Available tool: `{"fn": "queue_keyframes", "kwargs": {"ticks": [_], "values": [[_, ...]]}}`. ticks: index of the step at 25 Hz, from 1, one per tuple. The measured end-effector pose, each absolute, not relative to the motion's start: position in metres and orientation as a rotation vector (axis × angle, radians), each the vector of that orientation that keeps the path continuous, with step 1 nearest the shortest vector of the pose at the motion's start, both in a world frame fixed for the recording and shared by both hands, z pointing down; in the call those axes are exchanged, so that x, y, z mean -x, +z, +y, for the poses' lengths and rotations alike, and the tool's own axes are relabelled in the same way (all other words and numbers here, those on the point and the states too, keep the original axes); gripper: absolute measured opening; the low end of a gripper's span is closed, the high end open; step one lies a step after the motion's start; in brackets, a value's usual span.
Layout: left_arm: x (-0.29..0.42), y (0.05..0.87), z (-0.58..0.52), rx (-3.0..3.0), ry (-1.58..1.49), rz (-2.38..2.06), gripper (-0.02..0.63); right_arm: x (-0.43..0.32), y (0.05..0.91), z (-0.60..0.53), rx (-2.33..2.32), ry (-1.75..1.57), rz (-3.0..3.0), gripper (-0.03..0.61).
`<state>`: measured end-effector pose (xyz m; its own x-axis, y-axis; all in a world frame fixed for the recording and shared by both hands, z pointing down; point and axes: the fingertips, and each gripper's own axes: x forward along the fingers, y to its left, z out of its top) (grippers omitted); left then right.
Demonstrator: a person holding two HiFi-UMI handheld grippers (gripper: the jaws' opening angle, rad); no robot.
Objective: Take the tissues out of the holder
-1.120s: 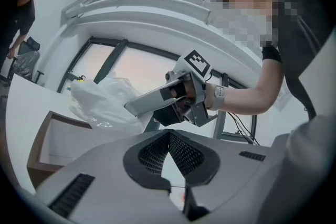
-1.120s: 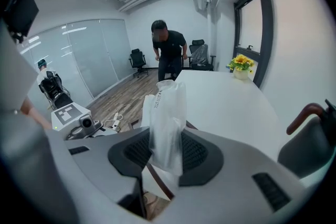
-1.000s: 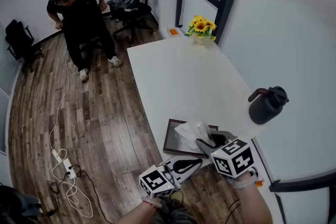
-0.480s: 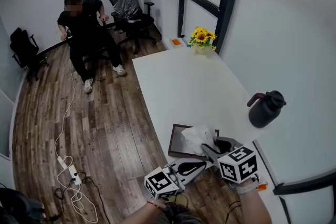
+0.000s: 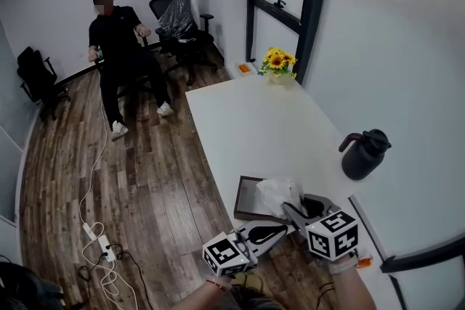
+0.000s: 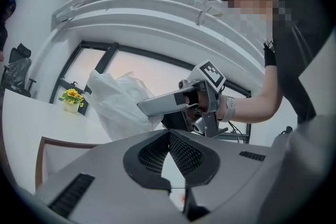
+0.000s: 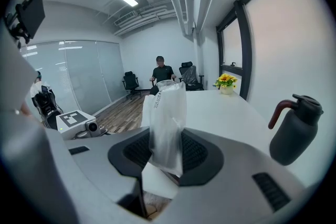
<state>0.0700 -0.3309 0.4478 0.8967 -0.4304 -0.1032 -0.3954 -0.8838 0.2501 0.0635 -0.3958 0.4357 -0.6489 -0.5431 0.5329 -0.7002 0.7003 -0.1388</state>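
A white tissue pack in clear plastic (image 5: 278, 194) stands up out of the dark brown holder (image 5: 248, 197) at the near edge of the white table. My right gripper (image 5: 292, 209) is shut on the pack's right side. In the right gripper view the tissue pack (image 7: 167, 118) rises between the pads of the right gripper (image 7: 165, 157). My left gripper (image 5: 280, 231) hangs just off the table's near edge, below the holder, shut with nothing in it. In the left gripper view the left gripper (image 6: 169, 135) points at the tissue pack (image 6: 118, 105), and the holder's rim (image 6: 63, 140) shows beneath.
A black jug (image 5: 363, 154) stands at the table's right edge. A vase of sunflowers (image 5: 278, 63) sits at the far end. A person (image 5: 116, 69) sits on an office chair at the back left. A power strip and cable (image 5: 98, 237) lie on the wooden floor.
The person at the back went from standing to sitting on the chair. My right gripper and the tissue pack stay over the holder, hardly shifted. The left gripper keeps its place.
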Motion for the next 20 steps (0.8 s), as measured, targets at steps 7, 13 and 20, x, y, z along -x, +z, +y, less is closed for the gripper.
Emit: {"fn": "queue_keyframes", "kwargs": {"ticks": [7,13,20], "values": [[-0.076,0.437,-0.33,-2.854,-0.235,-0.62,0.008,-0.074,0.43,-0.392,-1.006,0.498,-2.484,0.135],[-0.073,0.428,-0.332,-2.872,-0.247,-0.625,0.008,-0.067,0.422,-0.393,-1.028,0.439,-2.518,0.135],[-0.067,0.428,-0.332,-2.856,-0.261,-0.643,0.007,-0.068,0.425,-0.396,-1.073,0.454,-2.535,0.135]]}}
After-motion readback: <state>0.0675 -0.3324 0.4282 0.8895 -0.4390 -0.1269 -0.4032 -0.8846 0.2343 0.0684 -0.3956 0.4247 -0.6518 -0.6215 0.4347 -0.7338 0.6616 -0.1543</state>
